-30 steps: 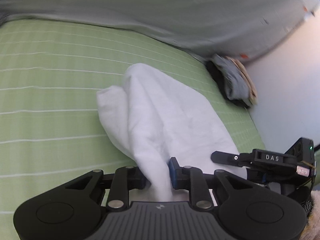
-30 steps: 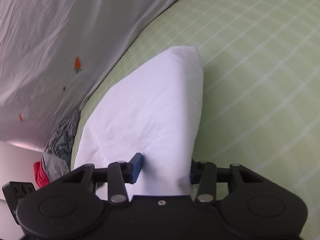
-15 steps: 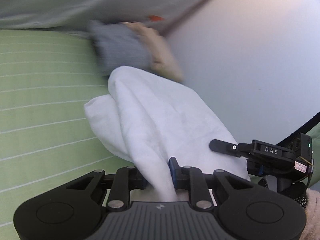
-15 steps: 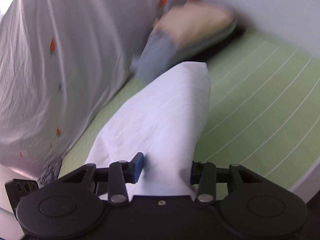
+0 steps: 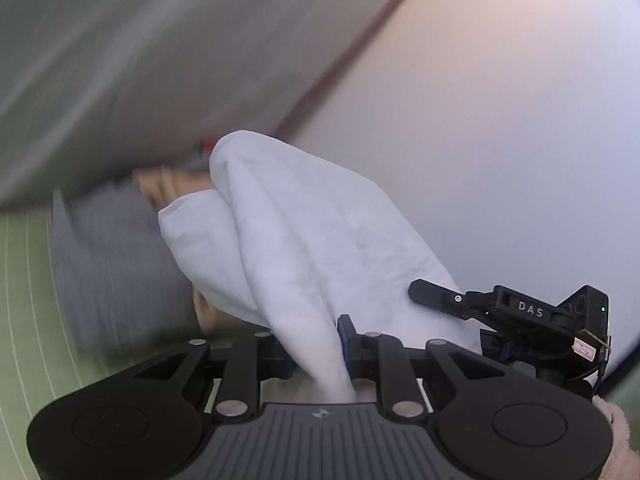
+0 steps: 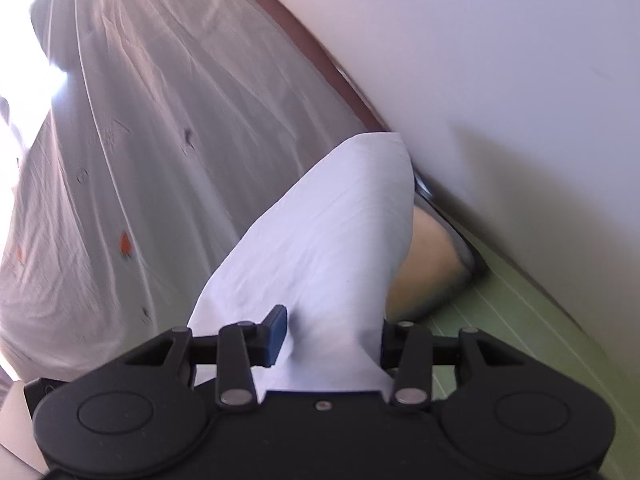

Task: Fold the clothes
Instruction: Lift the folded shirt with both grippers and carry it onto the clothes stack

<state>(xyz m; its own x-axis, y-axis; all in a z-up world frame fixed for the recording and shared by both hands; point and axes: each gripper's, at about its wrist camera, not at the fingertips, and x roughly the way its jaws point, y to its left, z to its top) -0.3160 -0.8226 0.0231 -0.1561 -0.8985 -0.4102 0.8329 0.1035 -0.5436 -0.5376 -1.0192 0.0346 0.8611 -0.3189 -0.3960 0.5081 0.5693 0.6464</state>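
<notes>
Both jaws stay clenched on the folded white garment (image 5: 304, 240), now carried off the bed (image 6: 520, 312) toward the clothes pile (image 5: 112, 264).

Left gripper (image 5: 320, 352) clamped on a bunched fold of white cloth (image 5: 304, 232); cloth rises from between the fingers (image 5: 344, 340) to frame centre. Right gripper (image 5: 516, 312) at lower right, its finger tip against the same cloth. Blurred grey garment (image 5: 108, 264) and tan item (image 5: 168, 180) at left, on green striped bed (image 5: 24, 320). Pale curtain (image 5: 120, 60) upper left, plain wall (image 5: 500, 120) upper right.
</notes>
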